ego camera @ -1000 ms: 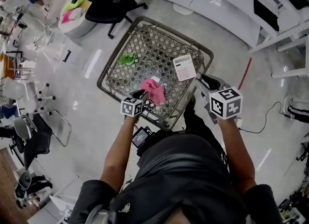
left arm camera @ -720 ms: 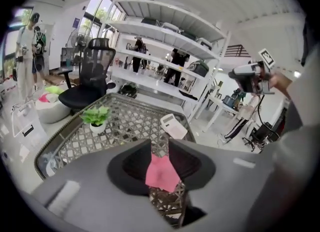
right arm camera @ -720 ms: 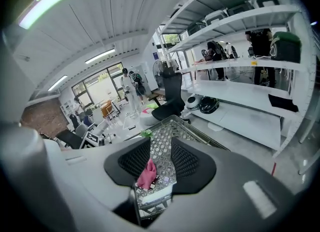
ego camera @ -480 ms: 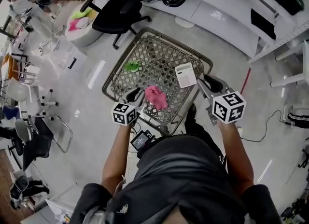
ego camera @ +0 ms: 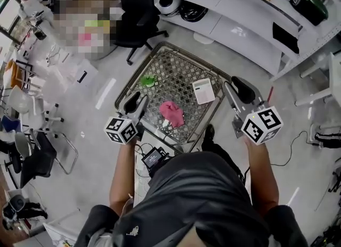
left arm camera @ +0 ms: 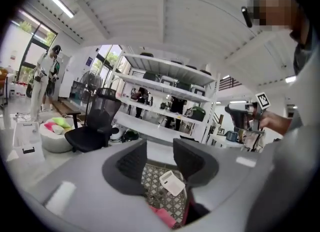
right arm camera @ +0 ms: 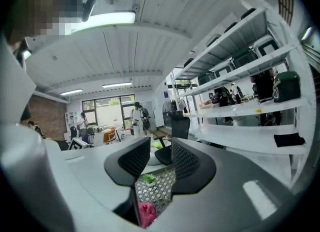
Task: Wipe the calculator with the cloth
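No readable text anywhere; calculator (ego camera: 203,90) keys too small to read.

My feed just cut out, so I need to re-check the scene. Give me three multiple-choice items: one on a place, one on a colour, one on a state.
1. Where does the cloth lie?
A. on the mesh table
B. on the floor
C. on the office chair

2. What colour is the cloth?
A. green
B. pink
C. white

3. The right gripper's fingers are:
A. shut on the cloth
B. shut on the calculator
C. apart, with nothing between them

Answers:
1. A: the cloth rests on the mesh table, apart from the calculator.
2. B: it is plainly pink.
3. C: the right gripper shows a clear gap between its fingers.
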`<act>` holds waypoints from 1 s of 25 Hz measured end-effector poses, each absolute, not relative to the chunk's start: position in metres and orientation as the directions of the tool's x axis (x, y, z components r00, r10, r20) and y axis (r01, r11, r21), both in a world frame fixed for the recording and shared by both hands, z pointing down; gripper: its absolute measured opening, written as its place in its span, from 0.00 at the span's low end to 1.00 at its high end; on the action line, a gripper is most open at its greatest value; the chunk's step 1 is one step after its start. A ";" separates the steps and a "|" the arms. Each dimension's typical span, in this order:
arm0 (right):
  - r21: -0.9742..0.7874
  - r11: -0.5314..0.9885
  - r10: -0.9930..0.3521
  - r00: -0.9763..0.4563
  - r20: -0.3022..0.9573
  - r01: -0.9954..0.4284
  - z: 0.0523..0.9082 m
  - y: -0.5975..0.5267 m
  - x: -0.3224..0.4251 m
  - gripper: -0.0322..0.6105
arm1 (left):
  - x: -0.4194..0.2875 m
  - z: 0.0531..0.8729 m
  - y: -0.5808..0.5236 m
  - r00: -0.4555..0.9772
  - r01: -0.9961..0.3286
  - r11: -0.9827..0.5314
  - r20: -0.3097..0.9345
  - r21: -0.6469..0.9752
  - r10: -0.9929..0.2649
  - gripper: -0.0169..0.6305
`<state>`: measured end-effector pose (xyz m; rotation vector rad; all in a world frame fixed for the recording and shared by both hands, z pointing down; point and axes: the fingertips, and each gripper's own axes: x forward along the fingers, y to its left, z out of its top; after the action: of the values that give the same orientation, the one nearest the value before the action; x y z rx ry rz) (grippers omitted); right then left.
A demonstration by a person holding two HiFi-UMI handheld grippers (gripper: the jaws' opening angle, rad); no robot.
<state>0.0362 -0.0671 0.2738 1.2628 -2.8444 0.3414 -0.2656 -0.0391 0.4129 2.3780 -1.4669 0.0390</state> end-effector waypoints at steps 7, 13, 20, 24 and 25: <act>-0.138 0.686 -0.721 -0.693 0.005 -0.715 0.219 -0.038 0.034 0.23 | -0.276 0.344 -0.026 0.425 -0.889 -0.404 0.058 0.215 -0.904 0.30; -0.097 0.704 -0.709 -0.703 -0.046 -0.704 0.186 -0.019 0.032 0.23 | -0.271 0.323 -0.020 0.427 -0.894 -0.417 0.031 0.165 -0.904 0.30; -0.053 0.699 -0.714 -0.700 0.017 -0.713 0.196 -0.013 0.031 0.23 | -0.267 0.316 -0.016 0.415 -0.905 -0.411 0.015 0.109 -0.910 0.30; -0.062 0.695 -0.715 -0.697 0.041 -0.716 0.206 -0.015 0.032 0.23 | -0.264 0.320 -0.017 0.423 -0.901 -0.419 0.017 0.111 -0.906 0.30; -0.062 0.694 -0.716 -0.696 0.045 -0.717 0.207 -0.015 0.032 0.23 | -0.264 0.322 -0.017 0.425 -0.900 -0.420 0.020 0.114 -0.905 0.30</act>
<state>0.0318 -0.0151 0.2071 1.2169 -2.8752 0.1162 -0.2640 -0.0166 0.3216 2.5598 -1.6276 -0.0676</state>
